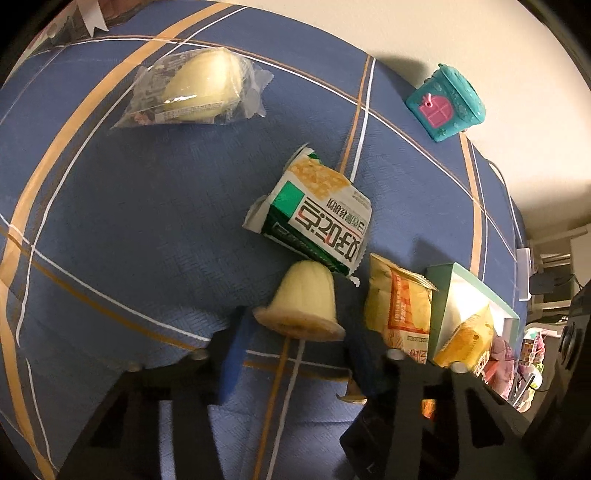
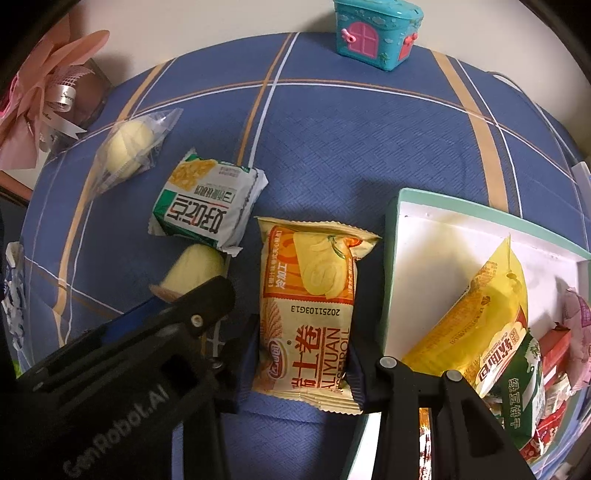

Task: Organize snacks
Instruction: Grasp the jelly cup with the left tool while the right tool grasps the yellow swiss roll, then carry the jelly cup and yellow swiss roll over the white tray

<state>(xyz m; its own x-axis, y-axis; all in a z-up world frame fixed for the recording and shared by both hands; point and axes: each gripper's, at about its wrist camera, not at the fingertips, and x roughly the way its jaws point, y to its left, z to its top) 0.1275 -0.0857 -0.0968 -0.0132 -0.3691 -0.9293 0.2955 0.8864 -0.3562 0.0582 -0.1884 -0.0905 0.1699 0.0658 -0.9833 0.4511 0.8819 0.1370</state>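
Snacks are spread over a blue plaid tablecloth [image 2: 332, 147]; a wrapped pale cake [image 2: 127, 149] lies far left, a green-and-white cracker pack [image 2: 207, 205] nearer the middle, and an unwrapped-looking pale cake [image 1: 304, 299] sits touching that pack's lower edge; left gripper [image 1: 295, 341] has its blue pads on either side of this cake's base, looks like it's pinching it; right gripper [image 2: 303, 354] points down and is clamped on the yellow egg roll packet [image 2: 310, 295], pads pressing both long sides; just right of it is the mint-rimmed white box [image 2: 443, 236] already holding a yellow bag [image 2: 476, 314] and other packets; teal toy house [image 2: 376, 33] stands at the table's far edge.
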